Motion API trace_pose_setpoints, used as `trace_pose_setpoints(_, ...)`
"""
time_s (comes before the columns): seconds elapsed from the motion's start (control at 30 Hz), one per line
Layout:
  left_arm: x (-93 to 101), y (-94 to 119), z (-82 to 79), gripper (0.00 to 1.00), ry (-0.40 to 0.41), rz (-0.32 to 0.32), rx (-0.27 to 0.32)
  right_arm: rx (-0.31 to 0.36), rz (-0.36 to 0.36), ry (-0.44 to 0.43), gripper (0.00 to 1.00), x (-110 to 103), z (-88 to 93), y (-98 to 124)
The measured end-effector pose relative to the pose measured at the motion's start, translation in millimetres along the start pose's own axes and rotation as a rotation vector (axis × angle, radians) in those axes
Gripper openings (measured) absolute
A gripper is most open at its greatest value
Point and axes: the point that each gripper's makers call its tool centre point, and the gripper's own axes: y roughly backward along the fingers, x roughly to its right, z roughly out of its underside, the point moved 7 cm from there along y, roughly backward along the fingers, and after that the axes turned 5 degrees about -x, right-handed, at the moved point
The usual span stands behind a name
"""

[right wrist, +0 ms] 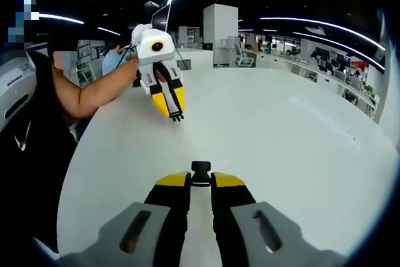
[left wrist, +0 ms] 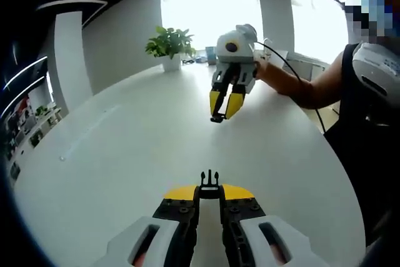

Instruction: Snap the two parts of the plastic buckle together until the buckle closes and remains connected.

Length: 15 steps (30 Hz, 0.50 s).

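Buckle halves [left wrist: 210,181] [right wrist: 200,172] held above white table [left wrist: 125,154] in office.

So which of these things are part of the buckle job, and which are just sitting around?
Part of the job:
- pronged buckle half, held in the left gripper
- socket buckle half, held in the right gripper

Just there:
- potted plant
- white table
- office desks in the background

White-bodied tongs [left wrist: 210,193] with yellow tips, black cable, dark sleeveless top.
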Motion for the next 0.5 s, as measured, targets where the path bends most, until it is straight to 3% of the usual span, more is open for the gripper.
trace_pose_setpoints(0.5,0.5,-5.2,0.7,0.11,0.02,0.036,-0.006,-0.02,-0.033,0.013,0.13,-4.1,3.3,-3.0)
